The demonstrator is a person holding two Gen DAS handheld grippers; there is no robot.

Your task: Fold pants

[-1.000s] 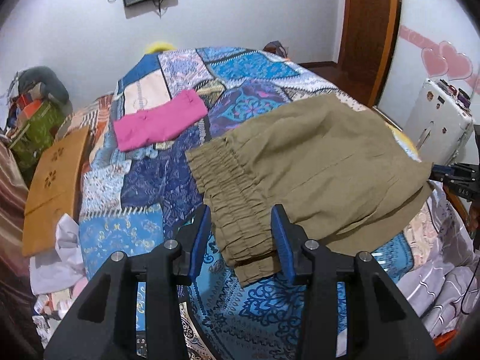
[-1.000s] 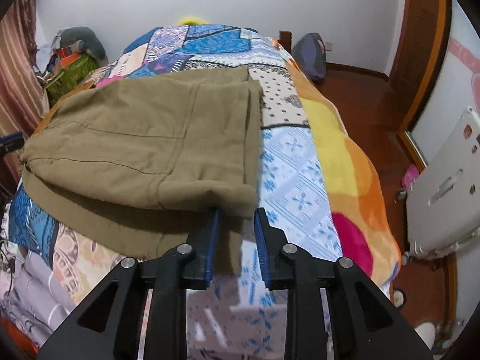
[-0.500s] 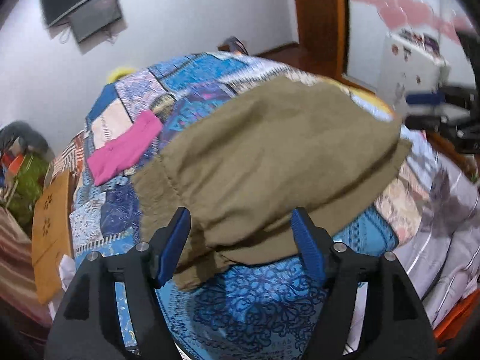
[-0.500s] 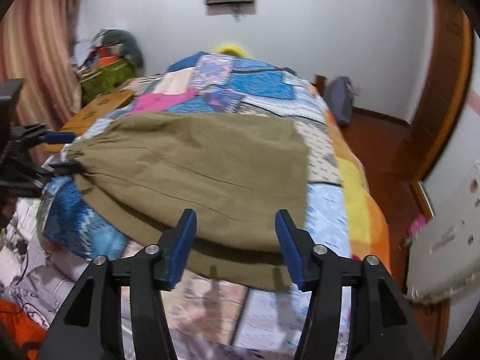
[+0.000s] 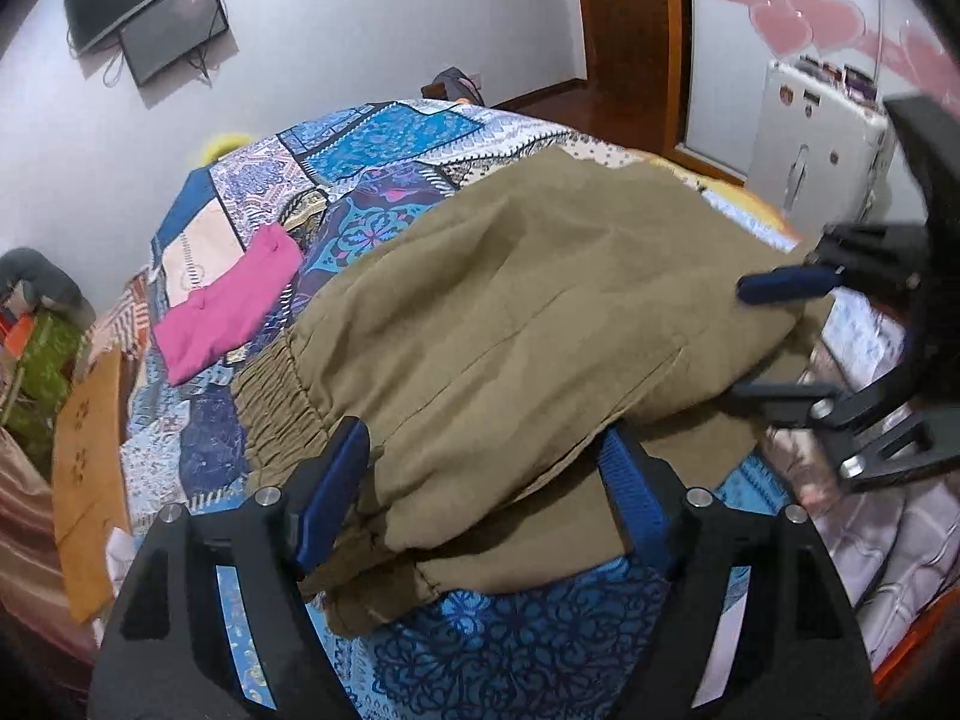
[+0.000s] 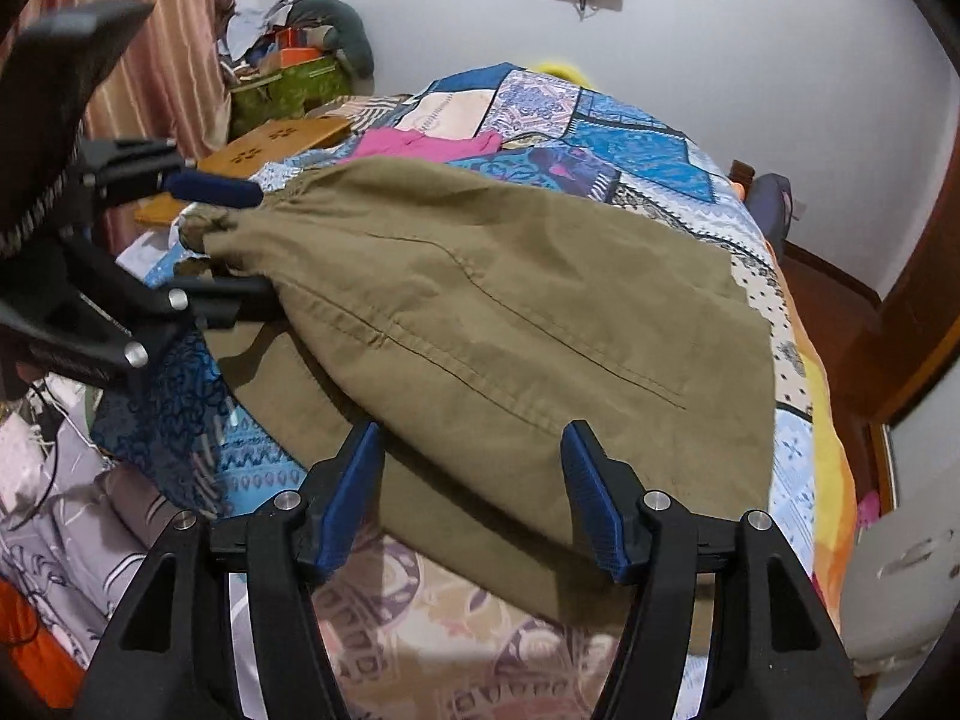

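Note:
The olive pants point(image 5: 510, 312) lie folded over on the patchwork bed point(image 5: 384, 138), with the gathered waistband point(image 5: 276, 402) at the left. My left gripper point(image 5: 480, 480) sits at the near waistband end. Its jaws are opening, and cloth lies loose between the pads without being pressed. The right wrist view shows the same pants point(image 6: 480, 312), where my right gripper point(image 6: 471, 474) straddles the near edge of the other end. Its jaws are opening too, off the cloth. Each gripper also shows in the other's view: the right gripper point(image 5: 762, 339) and the left gripper point(image 6: 240, 240).
A folded pink garment point(image 5: 228, 306) lies further back on the bed. A wooden board point(image 5: 90, 450) and piled clutter point(image 6: 288, 78) stand at the left side. A white case point(image 5: 810, 138) and a wooden door point(image 5: 624, 18) are on the right. Striped bedding point(image 6: 90, 516) hangs below the near edge.
Both pairs of jaws have spread and let go of the cloth. The pants' upper layer now rests flat on the lower one. Both grippers have rolled and shifted sideways.

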